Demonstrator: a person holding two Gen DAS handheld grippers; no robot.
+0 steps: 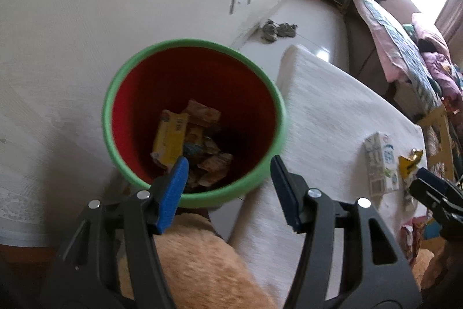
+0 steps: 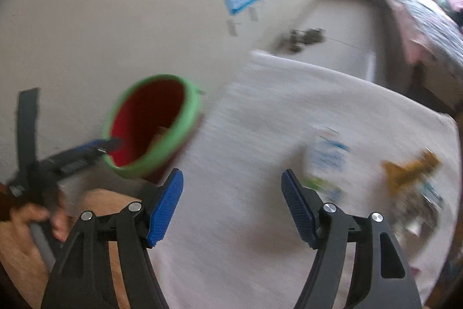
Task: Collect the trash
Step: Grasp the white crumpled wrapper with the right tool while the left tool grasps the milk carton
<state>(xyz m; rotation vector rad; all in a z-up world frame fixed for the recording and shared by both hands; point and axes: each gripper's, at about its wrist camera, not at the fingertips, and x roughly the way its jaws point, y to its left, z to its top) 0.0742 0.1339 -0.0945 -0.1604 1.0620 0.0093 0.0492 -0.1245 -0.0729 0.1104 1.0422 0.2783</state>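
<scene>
Crumpled wrappers (image 1: 196, 141) inside green-rimmed red bin (image 1: 162, 48), left claw (image 1: 228, 187) agape.

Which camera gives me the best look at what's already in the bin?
The left wrist view: it looks straight down into the bin, showing the yellow carton and crumpled wrappers sharply. The right wrist view is motion-blurred and sees the bin obliquely, contents mostly hidden.

Left hand-held gripper (image 1: 228, 177): I see black triangular-cutout arms, silver round screws at the joints, blue ribbed pads (image 1: 173, 194).
Right hand-held gripper (image 2: 232, 206): same black frame, silver screws, blue textured pads (image 2: 166, 207).
Hand (image 2: 40, 222): bare skin, fingers curled round a grey handle, blurred.
</scene>
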